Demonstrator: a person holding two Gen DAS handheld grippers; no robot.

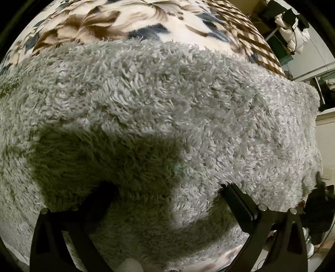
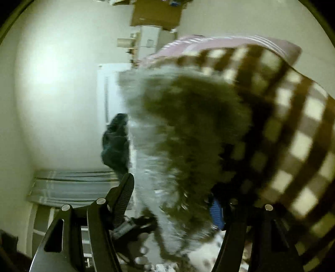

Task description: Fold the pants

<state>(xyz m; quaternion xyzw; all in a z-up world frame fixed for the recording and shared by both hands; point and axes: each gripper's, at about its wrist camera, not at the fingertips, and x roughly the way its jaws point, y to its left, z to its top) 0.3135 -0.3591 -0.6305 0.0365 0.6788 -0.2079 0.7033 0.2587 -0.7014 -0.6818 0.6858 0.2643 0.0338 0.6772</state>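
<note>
One fluffy grey pants, apparently; two grippers spread.

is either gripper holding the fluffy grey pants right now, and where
Neither clearly: left gripper is open, pressed onto the grey pants; right gripper is open around their edge.

Dim greenish light; right view motion-blurred, wall glare perhaps lamp; fisheye edges

Pants: shaggy grey fleece, long rough pile, matt. Blanket at 12 o'clock: soft plush cloth, floral/check print. Left gripper fingers: matt black plastic w/ shiny metal pins.
</note>
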